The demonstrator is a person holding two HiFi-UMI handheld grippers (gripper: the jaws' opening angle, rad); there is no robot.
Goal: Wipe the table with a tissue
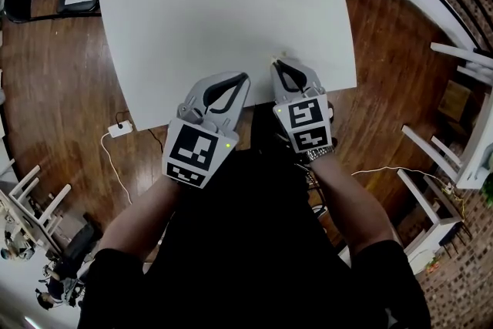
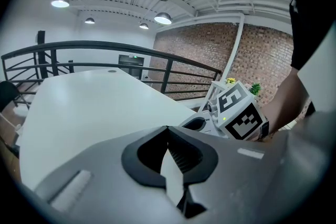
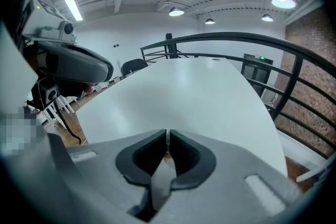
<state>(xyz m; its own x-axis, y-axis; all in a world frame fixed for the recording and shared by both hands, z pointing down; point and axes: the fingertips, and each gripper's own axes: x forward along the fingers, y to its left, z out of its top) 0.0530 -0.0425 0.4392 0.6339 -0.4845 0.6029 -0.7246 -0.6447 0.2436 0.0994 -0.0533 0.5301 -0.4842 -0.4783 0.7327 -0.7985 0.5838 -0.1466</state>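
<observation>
Presently, left gripper [image 1: 246,76] closed, empty; right gripper [image 1: 276,64] pinches small tissue [image 3: 167,155] at table [image 1: 216,4] edge, apparently poised to wipe.

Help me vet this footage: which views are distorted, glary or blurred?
Head view: sharp, wide-angle, table evenly lit. Left gripper view: strong fisheye bends the railing; ceiling lamps glare. Right gripper view: fisheye too, corners vignetted black; tissue between the jaws barely shows.

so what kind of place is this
Probably a loft-style office or studio, perhaps on an upper level: an exposed brick wall, a black metal railing round the edge, and a bare white table on a wood floor.
</observation>
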